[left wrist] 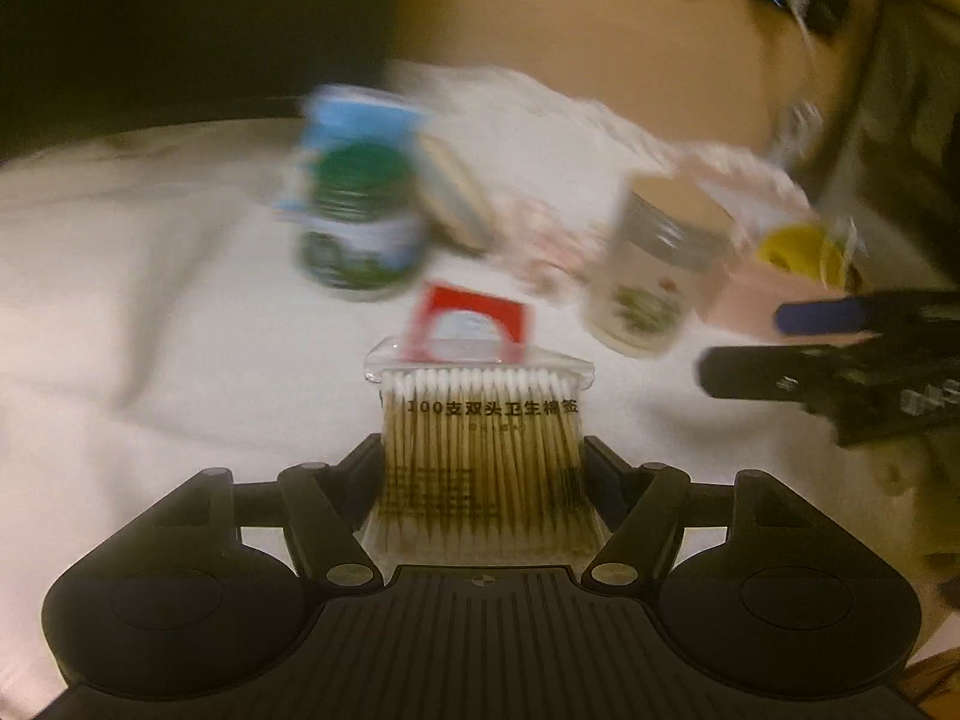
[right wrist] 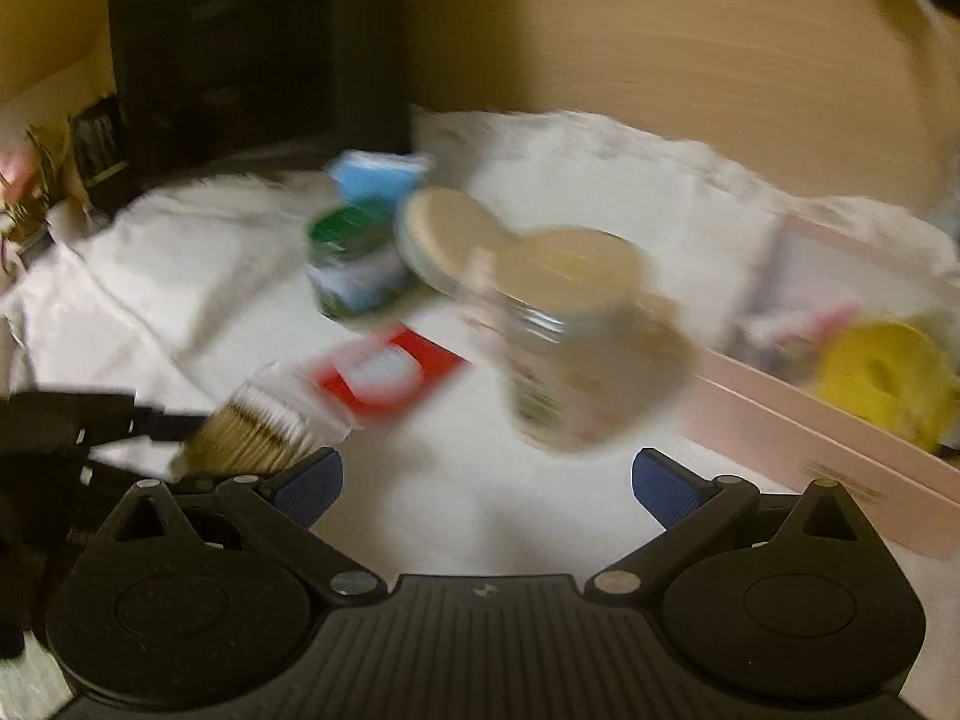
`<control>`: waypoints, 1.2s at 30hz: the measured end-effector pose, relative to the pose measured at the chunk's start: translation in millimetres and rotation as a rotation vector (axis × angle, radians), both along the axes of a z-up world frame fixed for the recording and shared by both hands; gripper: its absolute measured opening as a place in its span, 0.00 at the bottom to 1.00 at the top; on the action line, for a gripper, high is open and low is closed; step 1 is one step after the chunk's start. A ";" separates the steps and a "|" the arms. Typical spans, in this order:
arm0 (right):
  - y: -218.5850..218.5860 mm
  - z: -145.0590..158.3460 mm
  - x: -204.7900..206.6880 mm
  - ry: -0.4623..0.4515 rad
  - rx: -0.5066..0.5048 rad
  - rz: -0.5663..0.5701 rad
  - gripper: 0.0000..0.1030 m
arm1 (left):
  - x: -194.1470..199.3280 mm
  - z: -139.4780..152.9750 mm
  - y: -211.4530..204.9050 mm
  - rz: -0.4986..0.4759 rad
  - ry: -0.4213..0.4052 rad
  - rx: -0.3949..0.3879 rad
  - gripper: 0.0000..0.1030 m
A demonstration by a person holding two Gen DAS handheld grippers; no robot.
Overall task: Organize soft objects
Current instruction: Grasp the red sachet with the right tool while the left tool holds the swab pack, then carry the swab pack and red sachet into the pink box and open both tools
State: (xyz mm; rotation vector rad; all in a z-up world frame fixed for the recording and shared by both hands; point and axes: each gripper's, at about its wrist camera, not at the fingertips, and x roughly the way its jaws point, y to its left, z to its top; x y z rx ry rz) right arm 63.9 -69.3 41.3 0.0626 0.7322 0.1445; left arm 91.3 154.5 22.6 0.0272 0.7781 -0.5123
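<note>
Mid-transfer of the cotton swab pack (left wrist: 480, 420): gripped across its width in the left tool (left wrist: 483, 450), both fingers pressed against the clear wrapper at a wide spread, white tips pointing away from the camera. Seen from the right wrist, carried clear of the cloth-covered surface (right wrist: 150, 276), over its near-left part rather than lying on it. Nothing in the right tool (right wrist: 486, 480): blue pads wide apart with only bare cloth between them, hovering over the near middle of the surface. Ahead, toward the middle of the surface, a red card packet (right wrist: 384, 378) lying flat, a beige-lidded jar (right wrist: 576, 348) and a green-lidded jar (right wrist: 354, 264) standing, a blue box (right wrist: 375, 174) behind the green one and a round beige lid (right wrist: 444, 234) leaning between them. Along the right edge, an open pink box (right wrist: 810, 438) with a yellow roll (right wrist: 882, 378) already inside; probably the destination, though too blurred to read how much room is left. Judged as the carry step, with the placing not yet done. Next, likely: swing the pack rightward past the beige-lidded jar without clipping it, lower flat into a free part of the pink box beside the yellow roll, and let go only once settled. Keep the right tool out of that path, or bring it to the red card packet. Gentle pressure only, given the thin, slippery wrapper.
</note>
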 end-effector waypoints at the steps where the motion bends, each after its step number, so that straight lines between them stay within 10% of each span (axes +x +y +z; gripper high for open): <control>1: 12.7 1.7 8.9 0.003 0.013 -0.008 1.00 | 0.5 3.7 14.3 0.026 0.001 -0.004 0.72; 7: 71.9 -21.8 70.6 0.075 0.105 -0.184 1.00 | 18.8 10.0 92.0 0.245 0.013 -0.015 0.72; 16: 112.2 -74.5 112.5 0.030 -0.055 -0.324 0.93 | 42.4 -4.8 132.8 0.330 0.019 -0.027 0.72; 20: 119.2 -72.1 104.7 0.000 -0.134 -0.220 0.65 | 50.5 -12.8 130.9 0.324 0.036 -0.026 0.72; 36: 69.4 74.7 20.0 -0.359 -0.141 -0.146 0.51 | 84.2 97.8 49.3 0.129 -0.245 -0.078 0.72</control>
